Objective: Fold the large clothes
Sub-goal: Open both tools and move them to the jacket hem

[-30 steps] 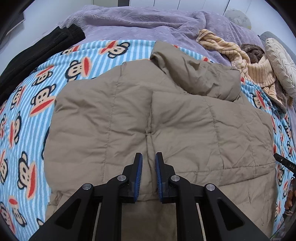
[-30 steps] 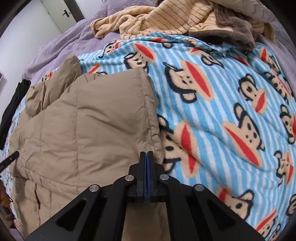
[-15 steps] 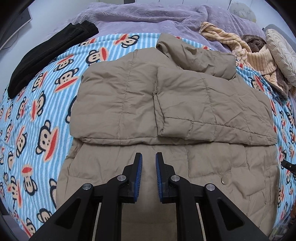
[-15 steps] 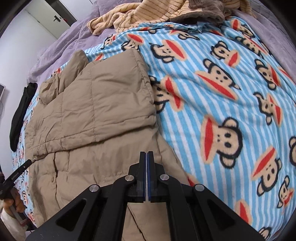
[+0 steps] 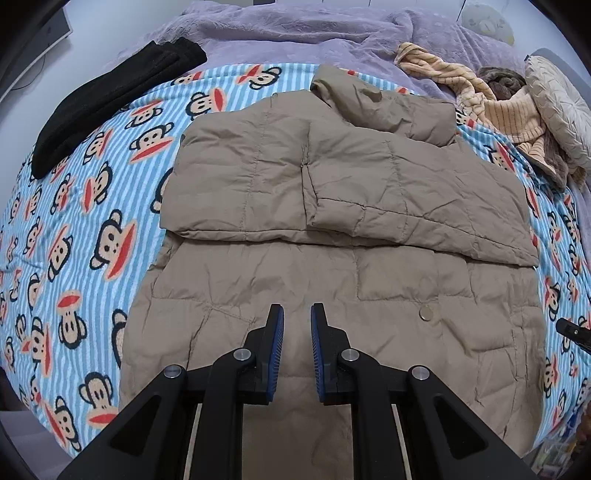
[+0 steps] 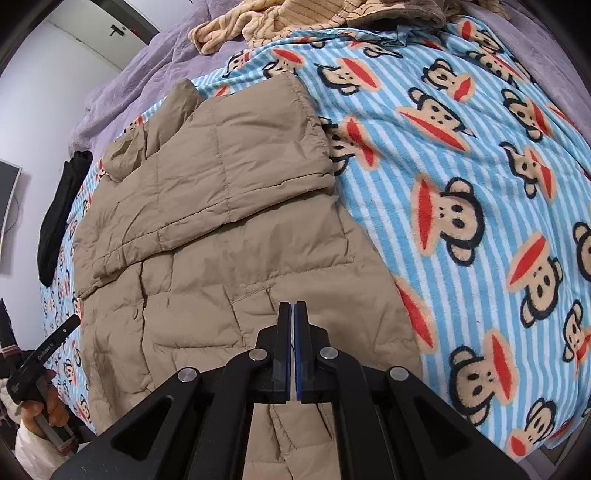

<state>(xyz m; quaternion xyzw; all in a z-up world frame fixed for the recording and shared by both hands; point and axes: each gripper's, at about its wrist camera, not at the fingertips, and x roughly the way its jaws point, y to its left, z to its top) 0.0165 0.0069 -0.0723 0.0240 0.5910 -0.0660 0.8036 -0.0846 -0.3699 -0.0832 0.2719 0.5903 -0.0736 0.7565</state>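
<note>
A large tan quilted jacket (image 5: 332, 229) lies flat on the monkey-print blanket (image 5: 85, 206), its sleeves folded across the upper body and its hood at the far end. It also shows in the right wrist view (image 6: 221, 229). My left gripper (image 5: 296, 314) is open and empty, held above the jacket's lower hem area. My right gripper (image 6: 294, 308) is shut and empty, above the jacket's lower right part near its side edge.
A black folded garment (image 5: 110, 99) lies at the far left of the bed. A striped beige garment (image 5: 491, 107) and a cushion (image 5: 561, 103) lie at the far right. A purple cover (image 5: 295, 33) spans the back. The blanket's front edge is close below.
Both grippers have pulled back and up from the jacket, so more of it and its lower half are in view. The left jaws stay open, the right stay shut.
</note>
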